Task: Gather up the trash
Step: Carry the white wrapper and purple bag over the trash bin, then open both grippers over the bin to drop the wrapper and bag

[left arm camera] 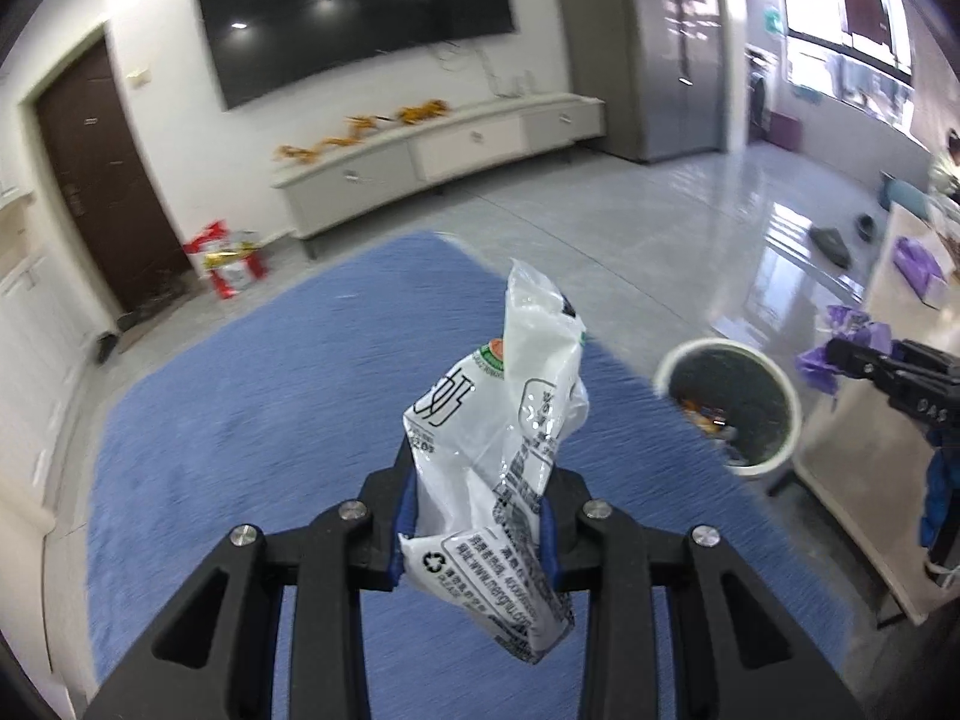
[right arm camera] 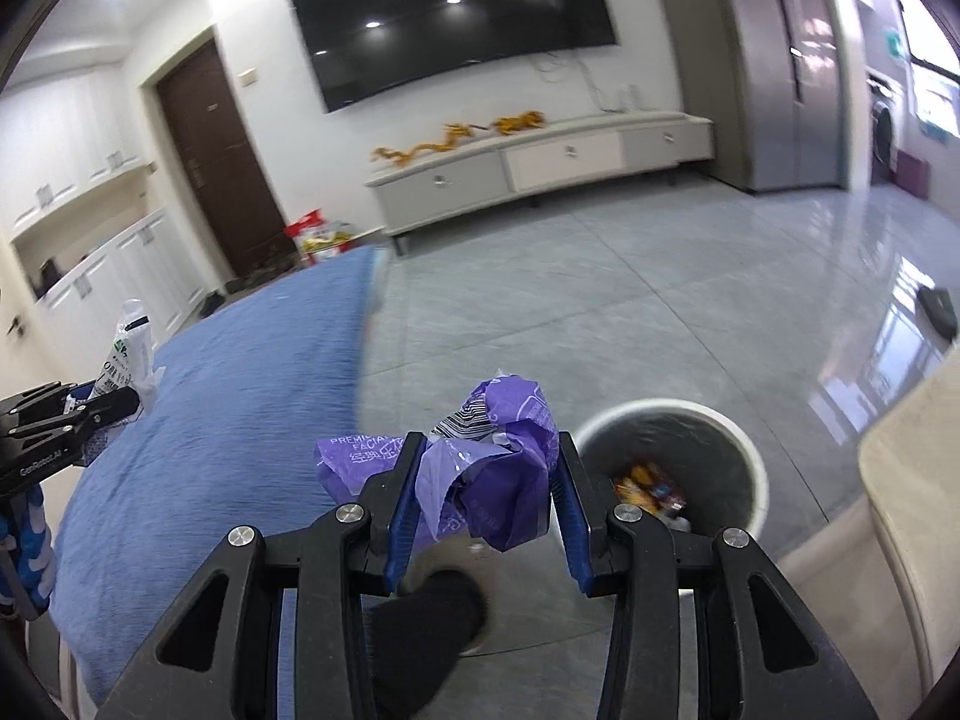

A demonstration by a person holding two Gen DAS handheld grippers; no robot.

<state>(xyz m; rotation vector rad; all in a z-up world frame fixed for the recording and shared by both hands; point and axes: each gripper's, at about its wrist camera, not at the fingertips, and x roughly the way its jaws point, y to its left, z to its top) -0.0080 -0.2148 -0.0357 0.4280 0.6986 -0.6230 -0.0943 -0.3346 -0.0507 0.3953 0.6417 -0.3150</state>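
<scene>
- Left tongs: closed on a crumpled white wrapper with black print and a recycling mark; the wrapper stands up between the blue pads and sticks out well past the tips.
- Left tongs are held in the air over the blue rug, wrapper clear of the floor.
- Right tongs: pads partly closed, pinching a crumpled purple wrapper with a barcode panel on top; part of it bulges out past the left pad.
- Trash bin, round with white rim and dark liner, stands on the grey tile floor just beside the rug edge. Orange and mixed scraps already lie at the bottom.
- From the right wrist view the bin sits just right of and beyond the right tongs; the purple wrapper is near the rim, not over the opening.
- From the left wrist view the bin is ahead and to the right, with the right tongs and purple wrapper beyond it.
- A dark socked foot shows below the right tongs.
- Both frames are motion-blurred.
</scene>
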